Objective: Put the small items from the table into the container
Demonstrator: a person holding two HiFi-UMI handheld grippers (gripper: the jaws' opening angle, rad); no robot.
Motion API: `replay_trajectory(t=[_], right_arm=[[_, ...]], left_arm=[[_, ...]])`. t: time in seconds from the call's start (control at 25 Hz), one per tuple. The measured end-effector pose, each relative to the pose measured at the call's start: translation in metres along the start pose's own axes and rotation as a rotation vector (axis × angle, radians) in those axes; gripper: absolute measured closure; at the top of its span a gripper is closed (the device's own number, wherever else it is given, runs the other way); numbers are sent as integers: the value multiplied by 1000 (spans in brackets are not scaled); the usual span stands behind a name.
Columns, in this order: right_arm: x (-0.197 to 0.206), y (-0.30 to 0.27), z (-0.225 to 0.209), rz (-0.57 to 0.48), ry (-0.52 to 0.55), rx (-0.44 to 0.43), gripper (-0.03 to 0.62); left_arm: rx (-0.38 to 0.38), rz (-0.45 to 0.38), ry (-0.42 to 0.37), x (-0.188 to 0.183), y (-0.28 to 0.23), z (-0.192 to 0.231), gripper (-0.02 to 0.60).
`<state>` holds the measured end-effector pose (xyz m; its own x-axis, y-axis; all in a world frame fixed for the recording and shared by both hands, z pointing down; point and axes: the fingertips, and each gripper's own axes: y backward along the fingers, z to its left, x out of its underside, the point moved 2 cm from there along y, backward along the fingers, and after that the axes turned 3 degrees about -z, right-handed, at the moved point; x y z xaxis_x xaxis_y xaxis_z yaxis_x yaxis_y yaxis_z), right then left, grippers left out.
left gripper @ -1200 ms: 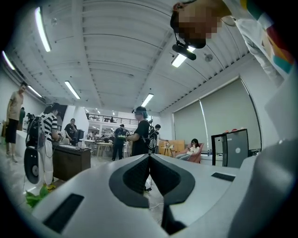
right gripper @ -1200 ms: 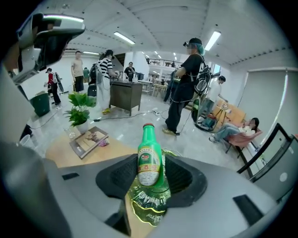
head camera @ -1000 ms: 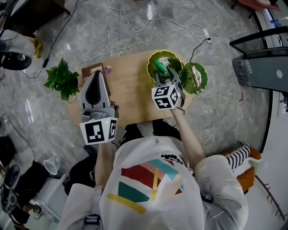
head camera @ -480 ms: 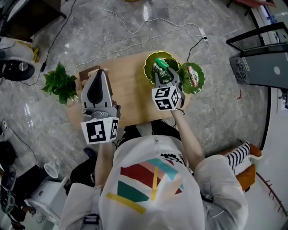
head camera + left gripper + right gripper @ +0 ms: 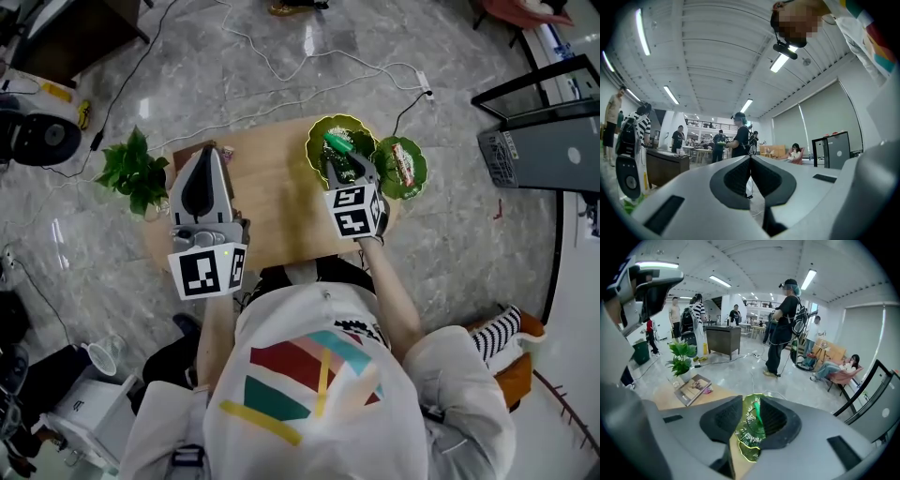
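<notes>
Green stick (image 5: 337, 142) lies in green bowl (image 5: 312, 145) at worktop's (image 5: 277, 202) far right edge. Right tongs (image 5: 341, 165) held above bowl, closing, nothing gripped. Left tongs (image 5: 208, 152) clenched, empty. Stick judged light, stiff, smooth; best pinched mid-length.

The light-green scalloped bowl (image 5: 312, 150) stands at the far right of the surface (image 5: 272, 202) and holds a bright green elongated item (image 5: 337, 143) (lying slantwise). Just beside it, a darker green dish (image 5: 419, 173) holds a red-and-green packet (image 5: 403, 159). A small pink item (image 5: 225, 151) lies well apart, far left.
</notes>
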<state>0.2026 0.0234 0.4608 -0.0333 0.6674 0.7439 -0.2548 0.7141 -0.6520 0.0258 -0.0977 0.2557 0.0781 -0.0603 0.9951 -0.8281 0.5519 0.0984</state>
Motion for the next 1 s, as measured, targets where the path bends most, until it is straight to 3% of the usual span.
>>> replay_trajectory(t=[0.08, 0.24, 0.48, 0.72, 1.0], right_arm=[[-14, 8, 1, -54, 14, 32, 524], [-47, 28, 3, -169, 17, 70, 577], [-114, 57, 15, -361, -21, 32, 580], [-184, 108, 36, -677, -58, -24, 580], [-212, 122, 61, -752, -65, -120, 580]], left_arm=[[-23, -12, -5, -4, 7, 10, 574], [-64, -41, -20, -16, 21, 27, 574], [-104, -91, -46, -35, 32, 41, 574], [-140, -125, -64, -51, 45, 57, 574], [-201, -141, -70, -60, 62, 75, 574]])
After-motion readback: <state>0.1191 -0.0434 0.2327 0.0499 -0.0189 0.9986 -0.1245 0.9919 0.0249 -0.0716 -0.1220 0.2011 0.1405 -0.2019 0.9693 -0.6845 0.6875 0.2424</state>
